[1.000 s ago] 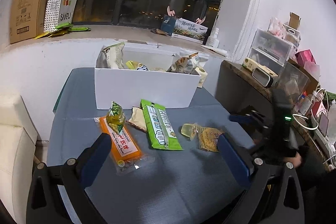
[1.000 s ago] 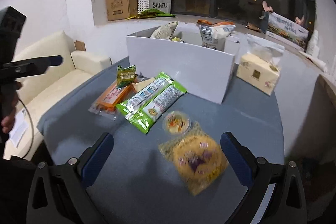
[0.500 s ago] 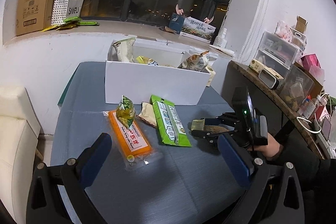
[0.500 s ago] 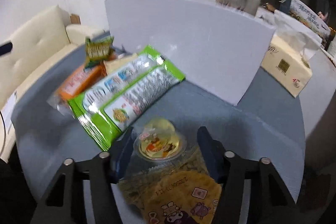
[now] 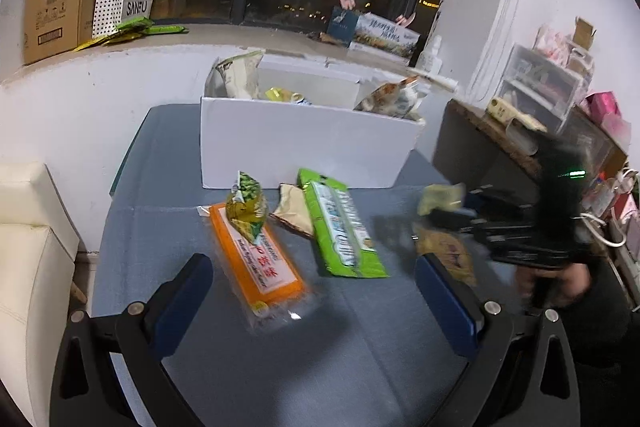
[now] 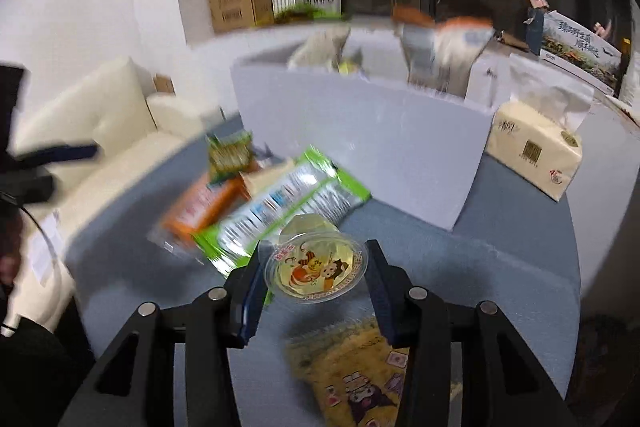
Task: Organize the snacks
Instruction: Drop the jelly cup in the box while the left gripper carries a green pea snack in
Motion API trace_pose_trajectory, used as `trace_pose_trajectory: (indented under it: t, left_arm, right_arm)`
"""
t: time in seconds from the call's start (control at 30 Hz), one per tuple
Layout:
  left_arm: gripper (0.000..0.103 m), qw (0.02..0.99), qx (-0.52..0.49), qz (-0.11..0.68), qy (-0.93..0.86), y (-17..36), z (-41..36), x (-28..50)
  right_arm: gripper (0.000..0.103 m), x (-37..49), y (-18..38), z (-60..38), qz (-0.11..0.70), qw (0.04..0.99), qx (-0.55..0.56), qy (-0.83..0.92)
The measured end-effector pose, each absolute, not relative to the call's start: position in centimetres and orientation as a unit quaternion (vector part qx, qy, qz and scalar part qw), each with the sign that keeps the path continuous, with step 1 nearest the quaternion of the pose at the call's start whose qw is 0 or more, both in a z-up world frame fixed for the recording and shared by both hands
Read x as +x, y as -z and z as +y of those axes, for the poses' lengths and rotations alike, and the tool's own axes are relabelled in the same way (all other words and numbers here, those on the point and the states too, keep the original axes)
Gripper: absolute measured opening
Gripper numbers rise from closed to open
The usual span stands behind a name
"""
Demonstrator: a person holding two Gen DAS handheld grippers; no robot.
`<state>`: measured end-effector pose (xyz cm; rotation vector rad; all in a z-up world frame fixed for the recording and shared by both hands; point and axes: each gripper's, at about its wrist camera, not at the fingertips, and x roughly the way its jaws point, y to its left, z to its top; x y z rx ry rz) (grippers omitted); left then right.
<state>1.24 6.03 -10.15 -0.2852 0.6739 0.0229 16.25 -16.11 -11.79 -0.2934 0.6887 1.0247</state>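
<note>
Here the right hand-held gripper (image 6: 316,273) has its jaws narrowed onto a small jelly cup (image 6: 315,267), pads pressing its rim at both sides, the cup lifted clear of the blue desk (image 6: 500,259). Below it, at six o'clock, lies a yellow cartoon snack packet (image 6: 356,379). At ten o'clock sit a green wafer pack (image 6: 288,211) and an orange packet (image 6: 200,205). At twelve o'clock stands the white box (image 6: 360,131), snack bags inside. The left hand-held gripper (image 5: 316,287) hangs wide open and empty above the orange packet.
</note>
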Motion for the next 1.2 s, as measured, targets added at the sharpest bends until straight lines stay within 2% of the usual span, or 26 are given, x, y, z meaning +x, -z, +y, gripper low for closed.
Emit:
trace_pose_trajectory:
  t: [0.4,0.47,0.5,0.57,0.6,0.63,0.83,1.03,1.2]
  left_arm:
    - [0.101,0.904,-0.206,0.374,-0.021,14.6,11.1,11.3]
    - [0.086,0.897,-0.219,0.384,-0.029,15.6,11.9,12.6]
    - [0.083,0.893,-0.214,0.395,-0.037,16.1,12.0,13.1]
    - [0.065,0.886,-0.207,0.412,-0.042,17.2,11.9,13.9]
    - [0.062,0.892,-0.188,0.408,-0.048,17.2,11.6,13.8]
    - [0.040,0.895,-0.176,0.408,-0.048,17.2,11.4,13.8]
    - [0.035,0.918,-0.180,0.352,-0.045,15.3,10.9,11.2]
    - [0.035,0.943,-0.182,0.278,-0.008,10.1,9.3,6.9]
    - [0.035,0.954,-0.182,0.239,0.009,6.1,9.4,7.1]
  right_arm:
    - [0.050,13.6,8.3,-18.9,0.289,0.812,-0.069,-0.502]
    - [0.050,13.3,8.3,-19.1,0.289,0.812,-0.066,-0.503]
    - [0.050,13.3,8.4,-19.3,0.289,0.813,-0.064,-0.502]
    - [0.050,13.5,8.6,-19.5,0.292,0.812,-0.055,-0.503]
    - [0.050,13.5,8.6,-19.6,0.292,0.812,-0.052,-0.502]
    - [0.050,13.6,8.8,-19.7,0.293,0.811,-0.050,-0.503]
    - [0.050,13.2,9.4,-19.7,0.302,0.806,-0.044,-0.507]
    - [0.050,12.6,9.1,-19.4,0.296,0.811,-0.045,-0.502]
    - [0.050,12.9,6.9,-18.5,0.276,0.823,-0.044,-0.494]
